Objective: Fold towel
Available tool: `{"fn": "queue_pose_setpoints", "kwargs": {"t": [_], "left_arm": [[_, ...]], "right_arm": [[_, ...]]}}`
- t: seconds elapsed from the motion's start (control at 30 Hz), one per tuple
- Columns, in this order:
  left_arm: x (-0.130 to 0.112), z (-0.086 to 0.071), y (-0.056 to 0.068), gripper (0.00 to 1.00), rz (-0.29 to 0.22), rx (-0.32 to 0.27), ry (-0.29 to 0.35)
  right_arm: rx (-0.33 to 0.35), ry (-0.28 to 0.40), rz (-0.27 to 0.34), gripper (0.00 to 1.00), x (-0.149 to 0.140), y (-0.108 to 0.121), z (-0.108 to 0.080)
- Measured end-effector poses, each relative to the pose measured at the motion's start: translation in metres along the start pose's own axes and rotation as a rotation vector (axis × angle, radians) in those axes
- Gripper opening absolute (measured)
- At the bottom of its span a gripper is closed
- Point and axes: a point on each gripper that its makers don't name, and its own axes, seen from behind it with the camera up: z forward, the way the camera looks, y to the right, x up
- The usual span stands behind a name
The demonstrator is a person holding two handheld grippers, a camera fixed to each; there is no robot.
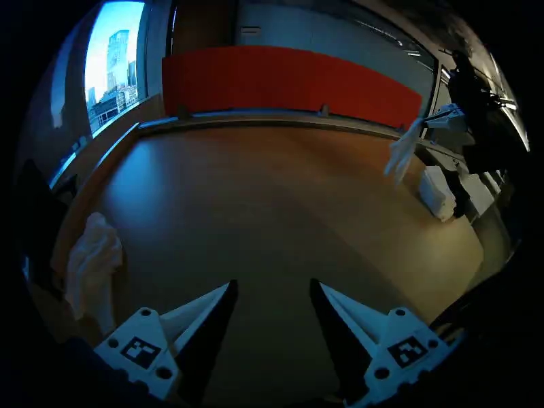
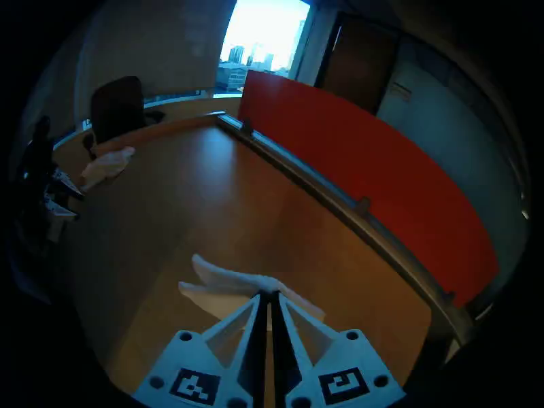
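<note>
In the right gripper view, my right gripper point(image 2: 268, 297) is shut on a white towel point(image 2: 228, 282) that spreads out just ahead of its fingertips, above the wooden table point(image 2: 204, 197). From the left gripper view, that same right gripper point(image 1: 445, 117) shows at the far right, lifted off the table, with the towel point(image 1: 402, 153) hanging limp from it. My left gripper point(image 1: 272, 285) stands open low over the table point(image 1: 272, 204), with nothing between its fingers. A second, crumpled white towel point(image 1: 92, 265) lies at its left, also seen far off as the crumpled towel point(image 2: 105, 164).
A folded white stack point(image 1: 436, 194) sits on the table's right side under the raised gripper. A red partition point(image 1: 292, 81) runs along the table's far edge, seen as the partition point(image 2: 381, 177). A dark office chair point(image 2: 119, 105) stands by the window point(image 2: 262, 41).
</note>
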Motion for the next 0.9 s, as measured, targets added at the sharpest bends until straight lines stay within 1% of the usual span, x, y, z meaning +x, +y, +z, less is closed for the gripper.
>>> {"fn": "queue_pose_setpoints", "kwargs": {"t": [0.47,0.77,0.9], "left_arm": [[0.007,0.007,0.013,0.78,0.011,0.008,-0.011],[0.011,0.011,0.022,0.78,0.018,0.013,-0.019],[0.014,0.013,0.026,0.78,0.025,0.016,-0.020]], "right_arm": [[-0.064,-0.058,0.026,0.03,-0.038,0.078,-0.023],[-0.101,-0.085,0.036,0.03,-0.056,0.122,-0.033],[-0.116,-0.092,0.048,0.03,-0.063,0.138,-0.037]]}}
